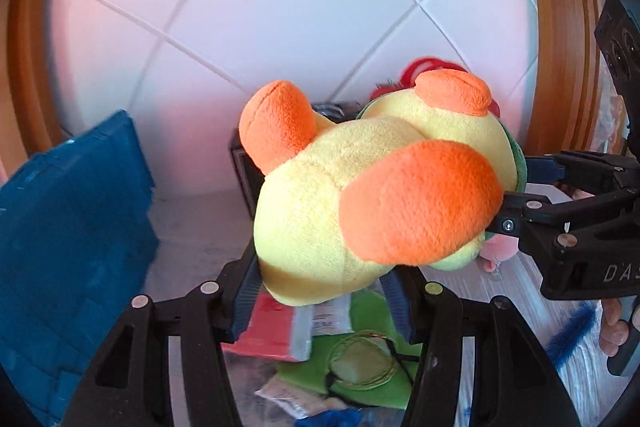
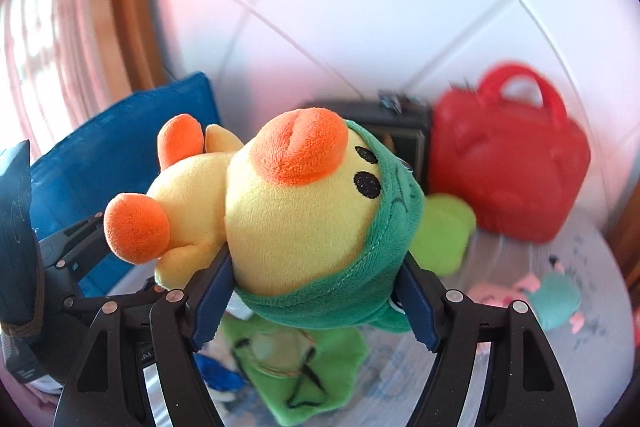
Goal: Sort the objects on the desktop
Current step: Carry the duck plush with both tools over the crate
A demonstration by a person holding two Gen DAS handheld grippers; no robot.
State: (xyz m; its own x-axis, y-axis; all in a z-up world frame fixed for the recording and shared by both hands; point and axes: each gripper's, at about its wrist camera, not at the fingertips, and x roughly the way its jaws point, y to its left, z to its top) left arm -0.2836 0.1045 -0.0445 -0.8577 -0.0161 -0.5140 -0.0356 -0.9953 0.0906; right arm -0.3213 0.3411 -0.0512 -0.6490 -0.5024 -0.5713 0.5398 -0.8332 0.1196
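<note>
A yellow plush duck (image 1: 320,195) with orange feet, an orange beak and a green hood hangs in the air, held between both grippers. My left gripper (image 1: 320,291) is shut on the duck's lower body, its blue pads pressing in from both sides. My right gripper (image 2: 316,291) is shut on the hooded head of the duck (image 2: 288,227), beak pointing up. The left wrist view has the right gripper (image 1: 520,183) coming in from the right edge. In the right wrist view the left gripper (image 2: 130,253) sits at the left, by one orange foot.
A blue crate (image 1: 72,227) stands at the left, and a black box (image 2: 400,131) and a red handbag (image 2: 508,167) against the tiled wall. Below lie a green cloth (image 2: 308,367), a red packet (image 1: 272,327), a lime plush (image 2: 444,231) and a pink-teal toy (image 2: 552,299).
</note>
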